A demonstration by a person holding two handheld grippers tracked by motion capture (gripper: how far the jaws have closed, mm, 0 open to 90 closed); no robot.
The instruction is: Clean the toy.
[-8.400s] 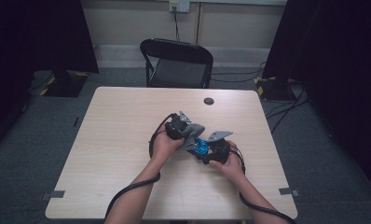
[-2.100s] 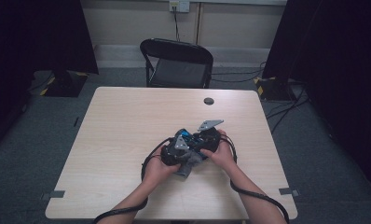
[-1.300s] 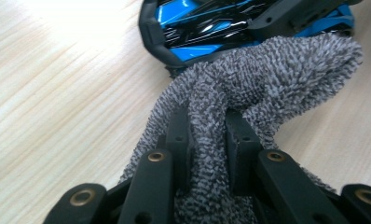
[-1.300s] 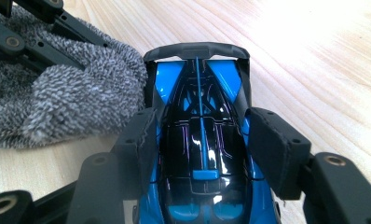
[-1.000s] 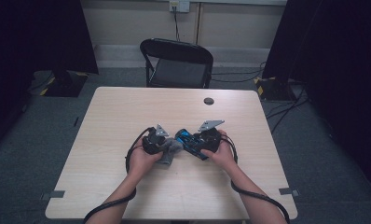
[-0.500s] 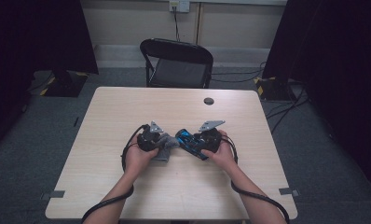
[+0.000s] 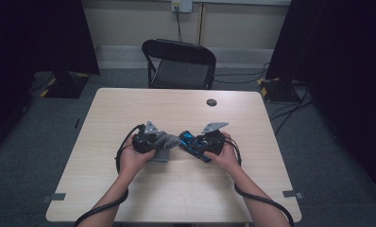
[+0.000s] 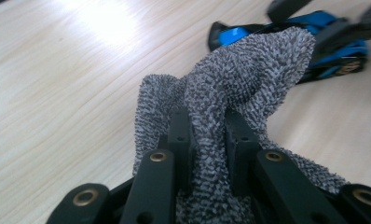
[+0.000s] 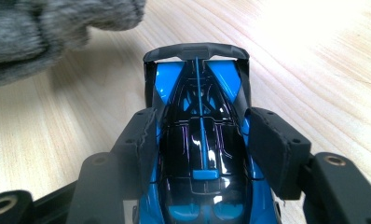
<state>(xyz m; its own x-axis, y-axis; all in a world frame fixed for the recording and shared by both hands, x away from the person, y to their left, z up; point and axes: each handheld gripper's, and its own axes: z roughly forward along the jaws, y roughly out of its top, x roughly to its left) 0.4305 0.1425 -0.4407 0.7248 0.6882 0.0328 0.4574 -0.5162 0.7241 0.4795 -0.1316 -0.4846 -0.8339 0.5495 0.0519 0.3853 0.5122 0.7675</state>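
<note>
My left hand-held gripper [image 8: 207,140] is closed on a fold of grey terry cloth [image 8: 235,88], bunched up between the jaws. My right hand-held gripper [image 9: 200,140] clamps a blue and black toy car [image 9: 200,154] by its sides. Both sit mid-table [image 7: 129,104], cloth edge just beside the car's tail [image 7: 185,137]. A dark round disc [image 7: 211,102] lies well apart, toward the far edge.

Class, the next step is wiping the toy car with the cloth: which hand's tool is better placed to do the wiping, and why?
The left. The left tool is shut on the grey cloth, whose free end reaches the blue toy car. The right tool is shut on the car's sides, steadying it on the table.
</note>
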